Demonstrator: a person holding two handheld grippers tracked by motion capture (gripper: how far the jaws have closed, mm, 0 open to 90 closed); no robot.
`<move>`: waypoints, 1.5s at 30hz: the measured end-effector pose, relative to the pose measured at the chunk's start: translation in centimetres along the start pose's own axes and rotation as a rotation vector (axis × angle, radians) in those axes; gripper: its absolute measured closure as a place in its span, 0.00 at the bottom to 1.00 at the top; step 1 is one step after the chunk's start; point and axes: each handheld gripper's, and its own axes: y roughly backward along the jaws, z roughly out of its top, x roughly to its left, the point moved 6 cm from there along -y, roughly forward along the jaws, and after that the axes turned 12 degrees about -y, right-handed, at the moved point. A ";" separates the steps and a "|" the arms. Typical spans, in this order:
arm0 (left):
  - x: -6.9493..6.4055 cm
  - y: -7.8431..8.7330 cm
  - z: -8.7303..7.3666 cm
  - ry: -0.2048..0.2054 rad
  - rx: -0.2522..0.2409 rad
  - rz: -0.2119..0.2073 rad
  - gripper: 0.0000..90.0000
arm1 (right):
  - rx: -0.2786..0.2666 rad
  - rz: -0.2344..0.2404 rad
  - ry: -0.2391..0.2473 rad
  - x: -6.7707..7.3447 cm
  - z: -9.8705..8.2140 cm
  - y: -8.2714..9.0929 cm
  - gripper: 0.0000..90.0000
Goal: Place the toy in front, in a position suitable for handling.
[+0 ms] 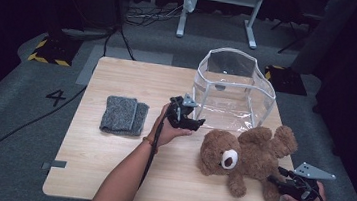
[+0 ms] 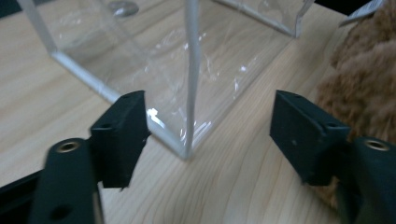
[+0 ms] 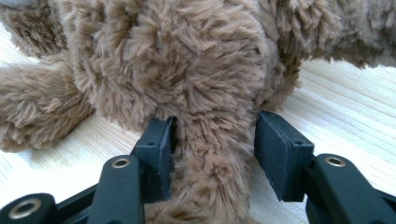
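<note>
Here, light wood table (image 1: pixel 108 173) on grey carpet (image 1: pixel 14 113); left tool (image 2: pixel 210 135) released, right tool (image 3: pixel 212 154) loosely straddling teddy leg (image 3: pixel 210 186).

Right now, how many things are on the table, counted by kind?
Fluffy brown teddy bear: 1
Clear plastic box-shaped bag with white edging: 1
Folded grey felt cloth: 1
Total: 3
</note>
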 end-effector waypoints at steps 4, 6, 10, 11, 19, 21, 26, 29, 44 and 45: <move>-0.2 -0.7 1.0 -0.012 -0.008 0.006 0.53 | -0.001 -0.001 -0.001 0.0 0.0 0.0 0.53; 0.0 -1.0 1.3 -0.015 -0.003 0.027 0.70 | -0.003 0.000 -0.004 -0.1 0.0 -0.1 0.52; 1.1 -1.1 1.1 0.015 -0.024 0.038 0.92 | -0.006 -0.001 -0.005 -0.1 0.0 -0.1 0.51; 1.3 -1.1 1.0 0.031 -0.033 0.024 0.94 | -0.006 -0.004 -0.004 -0.1 0.0 -0.1 0.51; 2.0 -0.1 0.7 0.005 -0.013 0.092 0.97 | -0.006 0.000 -0.002 -0.3 0.0 -0.3 0.49; 2.5 0.8 -0.1 0.023 -0.008 0.102 0.97 | -0.004 0.004 -0.002 -0.3 0.0 -0.3 0.48; 3.6 3.8 -2.2 0.050 -0.014 0.139 0.97 | -0.003 0.017 -0.013 -0.6 0.3 -0.5 0.47; 3.7 5.8 -3.4 0.050 -0.019 0.153 0.97 | 0.000 0.011 -0.005 -0.6 0.3 -0.5 0.47; 0.4 11.2 -7.6 0.010 -0.032 0.150 0.97 | -0.002 -0.005 -0.003 -0.8 0.7 -0.9 0.48; 0.3 11.2 -7.9 0.019 -0.039 0.148 0.97 | -0.002 -0.005 -0.003 -0.8 0.7 -0.9 0.48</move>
